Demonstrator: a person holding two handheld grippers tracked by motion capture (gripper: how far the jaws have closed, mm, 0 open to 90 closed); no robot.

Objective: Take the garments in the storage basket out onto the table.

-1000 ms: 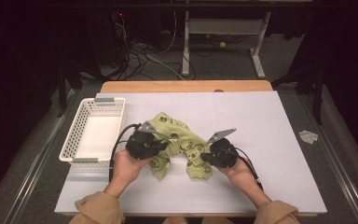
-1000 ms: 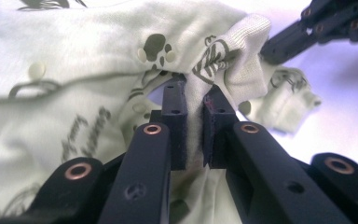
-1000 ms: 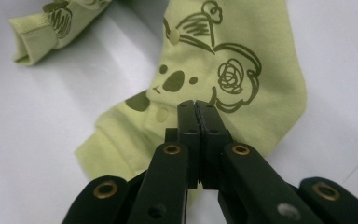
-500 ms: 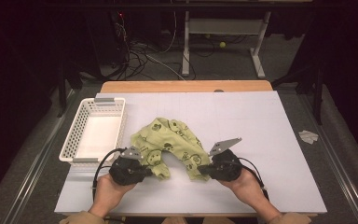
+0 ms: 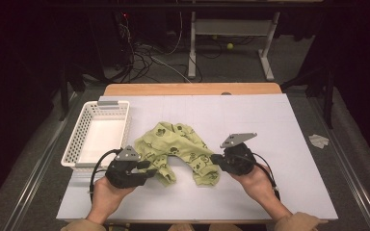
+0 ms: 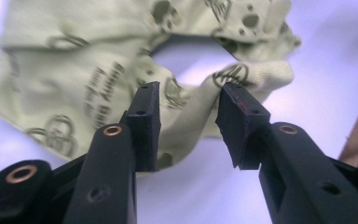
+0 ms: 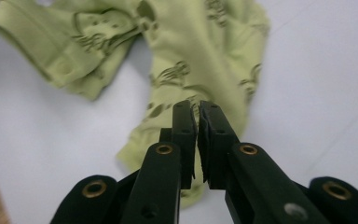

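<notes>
A lab or test room: dark surroundings, loose black cables (image 5: 139, 50) on grey floor, a white-topped work table (image 5: 270, 120), a metal-legged bench (image 5: 231, 29) behind

**Camera setup: one overhead, two riding the grippers**

The high view sits above the person's side and looks forward and down over the whole white surface (image 5: 270, 125). Each gripper view rides low and very close, looking out along its own black jaws. All three share the green printed garment (image 5: 176, 149) lying mid-surface, seen from opposite ends in the gripper views.
</notes>
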